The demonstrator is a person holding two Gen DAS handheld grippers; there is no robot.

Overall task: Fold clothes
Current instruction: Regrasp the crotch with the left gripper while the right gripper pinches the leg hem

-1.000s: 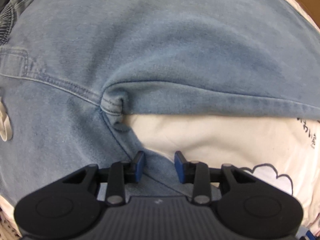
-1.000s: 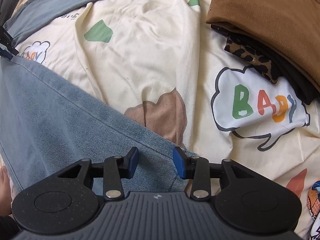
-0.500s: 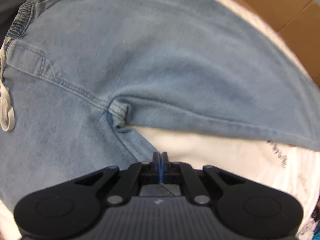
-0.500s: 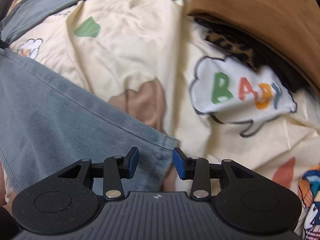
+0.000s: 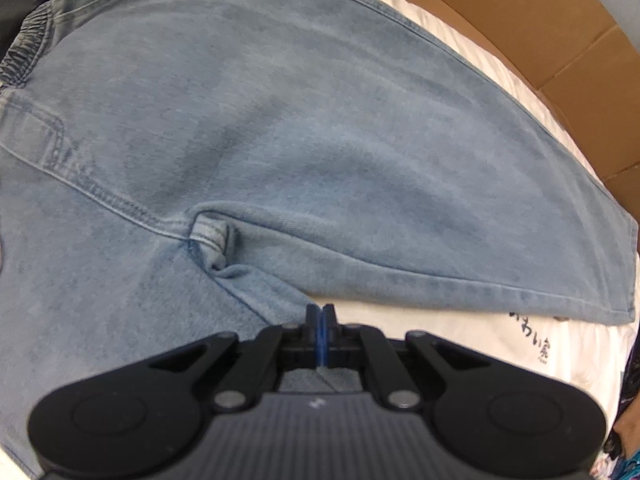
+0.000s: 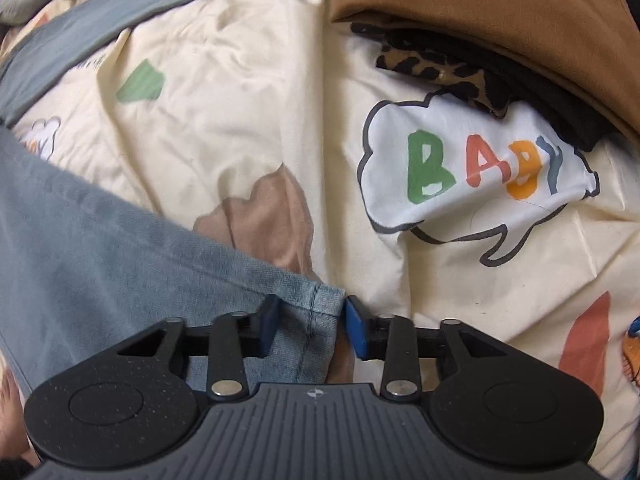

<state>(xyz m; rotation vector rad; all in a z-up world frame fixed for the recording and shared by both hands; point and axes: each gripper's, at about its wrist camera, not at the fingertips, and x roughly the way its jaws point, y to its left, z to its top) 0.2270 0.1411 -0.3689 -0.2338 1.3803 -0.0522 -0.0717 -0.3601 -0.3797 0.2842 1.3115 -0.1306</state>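
While the left gripper (image 5: 320, 314) sits pinched together at the jeans (image 5: 300, 152) inseam, the near leg runs toward nine o'clock. The right gripper (image 6: 310, 322) is closing around that leg's hem corner (image 6: 316, 304).

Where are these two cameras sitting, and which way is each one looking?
Left wrist view: sits on the left gripper, looking steeply down along its shut fingers at the jeans crotch; a cardboard box lies beyond.
Right wrist view: sits on the right gripper, looking down at a jeans leg hem between its closing jaws, with folded clothes beyond.
Shared: the same jeans on the printed bedsheet.
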